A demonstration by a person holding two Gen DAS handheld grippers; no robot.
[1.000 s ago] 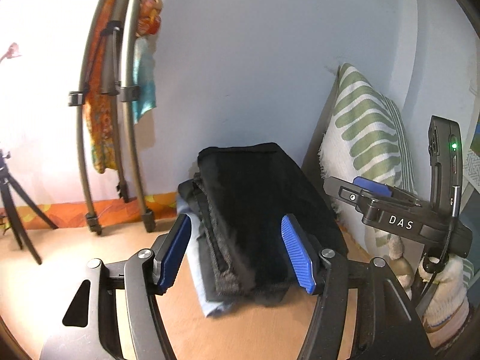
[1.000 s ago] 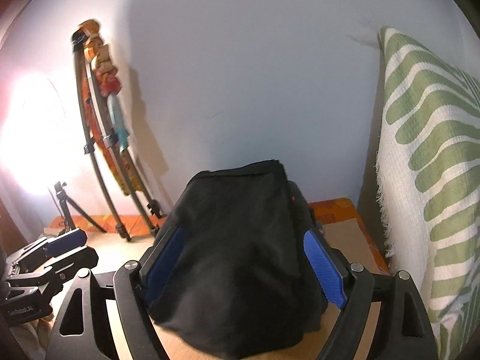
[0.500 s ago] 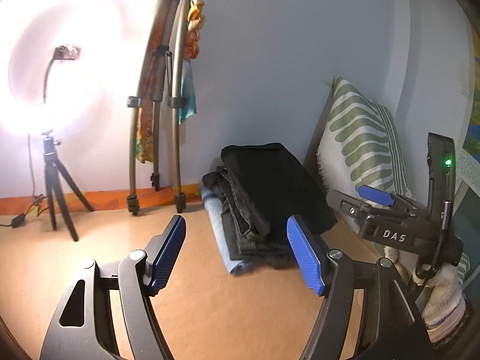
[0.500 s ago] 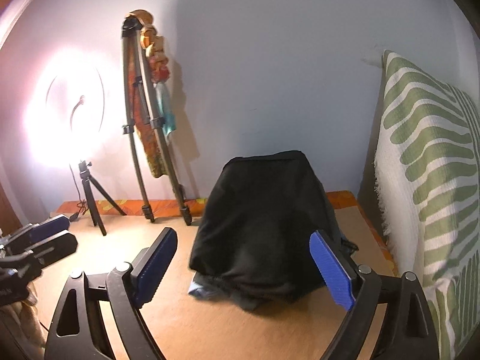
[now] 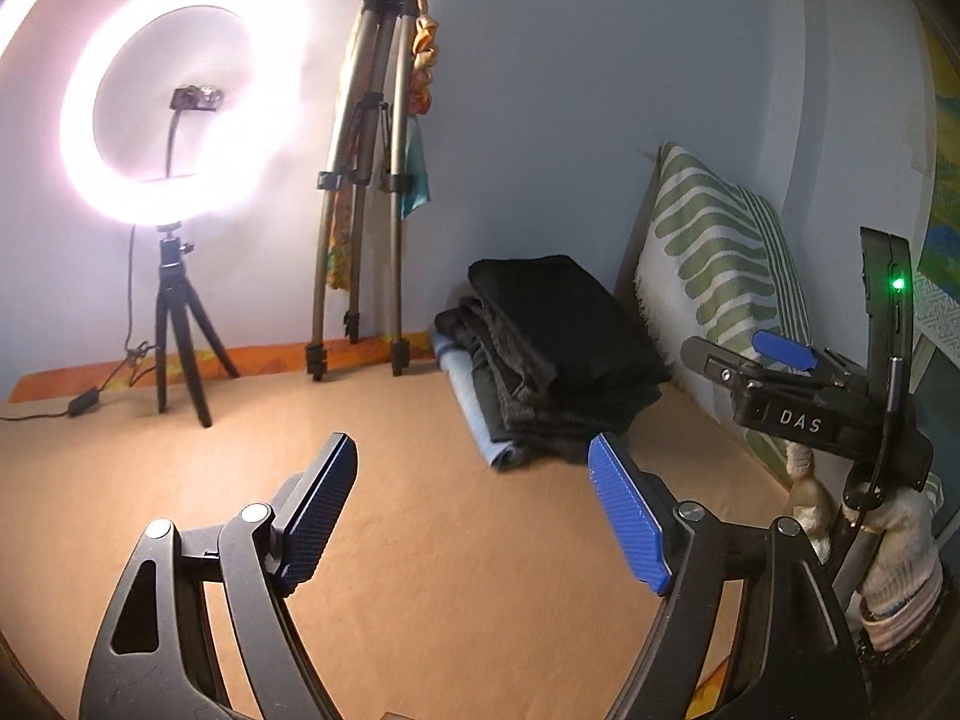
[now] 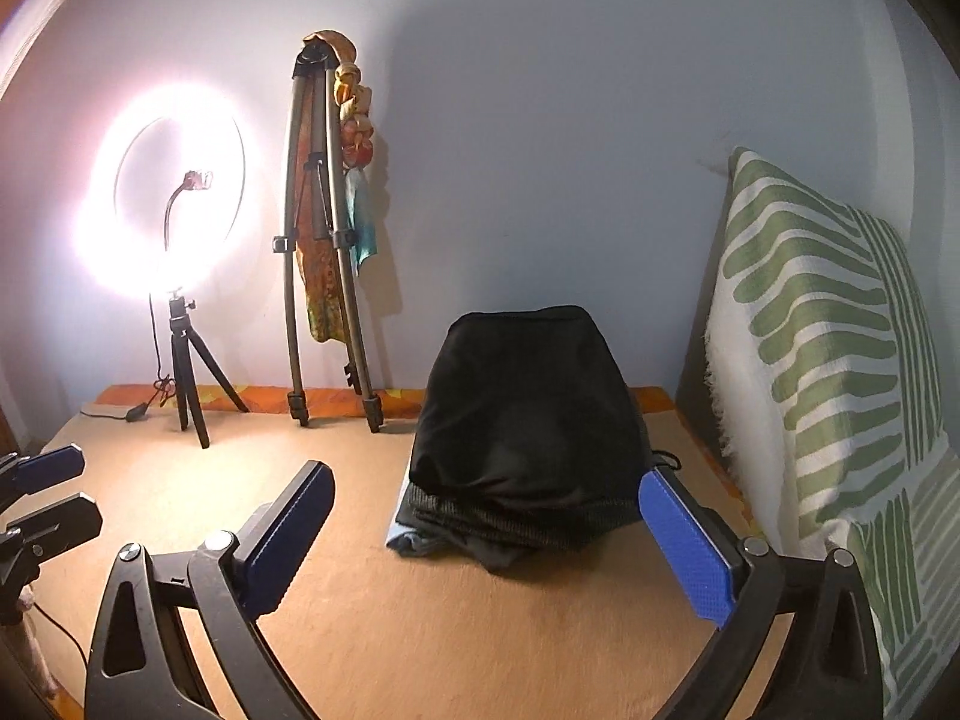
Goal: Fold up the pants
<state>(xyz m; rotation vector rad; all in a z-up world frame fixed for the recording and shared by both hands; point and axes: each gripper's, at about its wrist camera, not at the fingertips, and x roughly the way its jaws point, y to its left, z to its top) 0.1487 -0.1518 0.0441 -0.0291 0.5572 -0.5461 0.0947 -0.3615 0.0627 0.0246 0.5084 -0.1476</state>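
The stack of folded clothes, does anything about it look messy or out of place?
Mostly tidy. The black pants lie folded on top of the stack, but the layers are staggered: a light blue piece at the bottom sticks out on the left side. Both grippers are open and clear of it.

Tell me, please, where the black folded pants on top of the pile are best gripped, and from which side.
Probably the near folded edge of the black folded pants, approached from the front: it overhangs the pile toward the open right gripper, while the pillow crowds the right.
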